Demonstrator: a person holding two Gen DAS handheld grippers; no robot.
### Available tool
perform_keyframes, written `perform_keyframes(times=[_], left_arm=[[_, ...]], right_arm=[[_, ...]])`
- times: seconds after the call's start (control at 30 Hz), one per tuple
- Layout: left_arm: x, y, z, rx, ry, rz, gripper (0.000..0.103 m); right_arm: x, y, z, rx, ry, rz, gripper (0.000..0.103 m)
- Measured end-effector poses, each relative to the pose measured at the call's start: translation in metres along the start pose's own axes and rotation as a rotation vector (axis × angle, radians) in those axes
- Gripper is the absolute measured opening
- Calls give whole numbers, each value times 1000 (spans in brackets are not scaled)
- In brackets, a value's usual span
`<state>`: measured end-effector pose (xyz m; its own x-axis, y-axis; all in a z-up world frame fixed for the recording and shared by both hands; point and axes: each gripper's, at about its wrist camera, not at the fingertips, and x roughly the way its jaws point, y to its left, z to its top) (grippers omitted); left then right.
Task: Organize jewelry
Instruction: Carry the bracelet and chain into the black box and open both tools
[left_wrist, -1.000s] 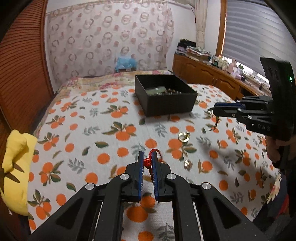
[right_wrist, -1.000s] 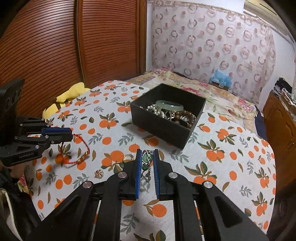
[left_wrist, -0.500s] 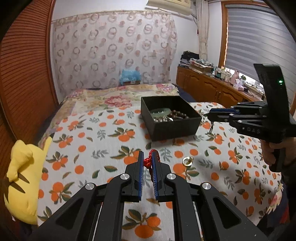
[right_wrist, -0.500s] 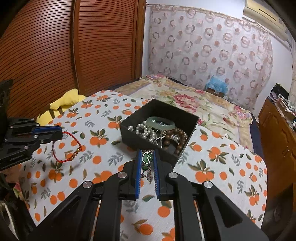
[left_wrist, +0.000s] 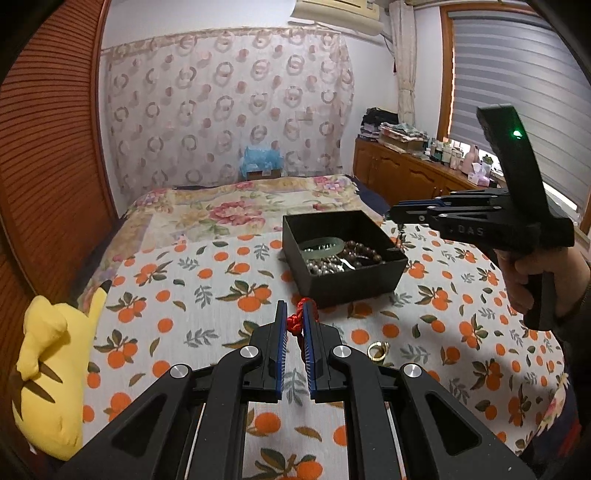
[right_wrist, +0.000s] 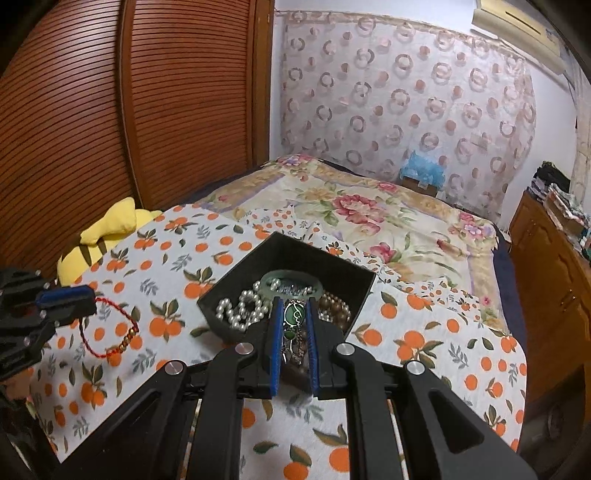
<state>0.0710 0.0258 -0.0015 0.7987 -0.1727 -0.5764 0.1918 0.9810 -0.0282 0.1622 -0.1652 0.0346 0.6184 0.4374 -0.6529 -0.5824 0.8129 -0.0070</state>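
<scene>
Jewelry under inspection, left to right: a red cord bracelet (right_wrist: 110, 328) hangs limp from the left hand-held gripper (left_wrist: 294, 325), pinched at its knot above the orange-print tabletop (left_wrist: 207, 295). A gold ring (left_wrist: 378, 350) lies loose near it. Right hand-held gripper (right_wrist: 293, 321) pinches a green pendant necklace (right_wrist: 293, 314) over the black box (left_wrist: 354, 284). Both pieces judged light, floppy, tangle-prone; best held by cord or chain.

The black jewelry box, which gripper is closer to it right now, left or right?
Right. The right gripper, shut on a green pendant, hangs over the black box. The left gripper, shut on a red string bracelet, is short of its near wall.
</scene>
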Motion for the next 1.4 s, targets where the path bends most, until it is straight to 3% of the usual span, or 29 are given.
perform_keyframes(times=[0.6,1.4], left_arm=[[32,-17,55,40,-29,-3,8],[113,-57,87,91,49,11,8]], right_arm=[[43,-23,12,130,45,53,14],[5,-47,-40,112,34,-4,14]])
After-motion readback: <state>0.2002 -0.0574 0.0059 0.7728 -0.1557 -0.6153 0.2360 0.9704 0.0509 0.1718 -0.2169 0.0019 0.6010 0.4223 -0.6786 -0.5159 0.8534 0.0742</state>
